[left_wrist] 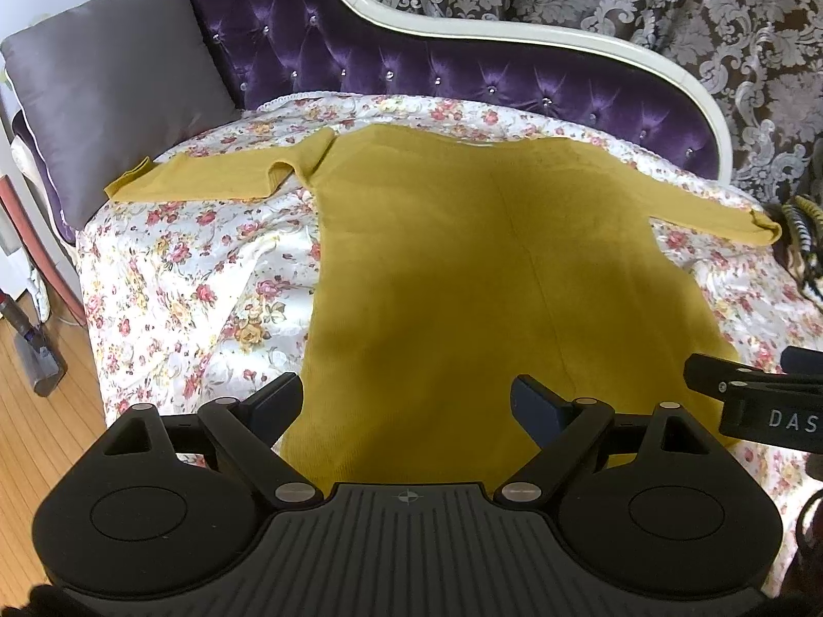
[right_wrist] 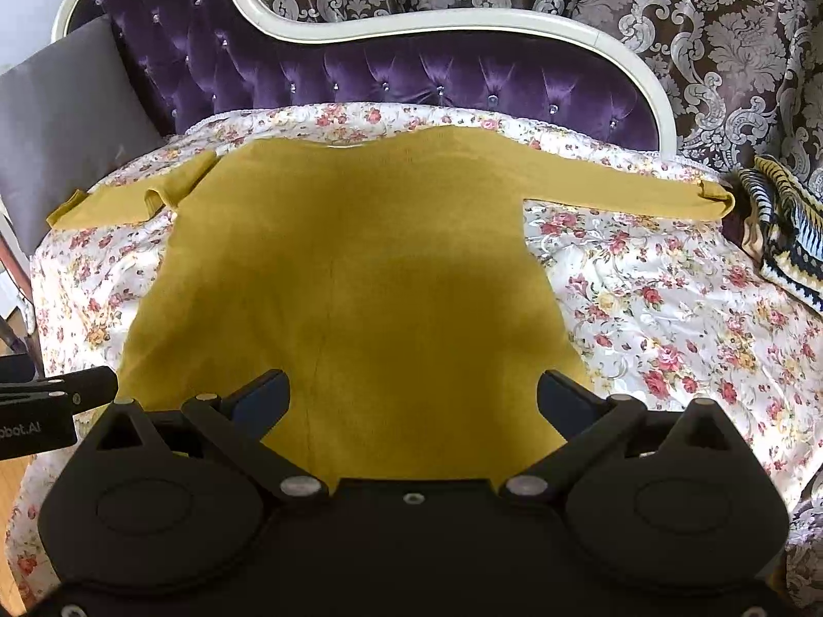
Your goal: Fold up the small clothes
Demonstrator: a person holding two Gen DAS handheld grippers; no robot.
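— Where is the garment?

— The mustard-yellow sweater [left_wrist: 463, 267] lies flat on the floral bedspread [left_wrist: 206, 277], with the neckline toward the purple tufted headboard [left_wrist: 411, 67]. Its hem is nearest to both cameras.

— Is there room at the edges?

— Yes, bare bedspread shows on both sides of the body. The left sleeve [left_wrist: 195, 182] is folded on itself near the grey cushion [left_wrist: 113, 87]; the right sleeve [right_wrist: 627, 195] lies straight, its cuff near a striped cloth [right_wrist: 787, 226].

— And the tools?

— The left hand-held gripper [left_wrist: 406, 401] and the right hand-held gripper [right_wrist: 414, 396] hover over the hem, fingers wide apart, holding nothing. Patterned curtains [right_wrist: 668, 25] hang behind.
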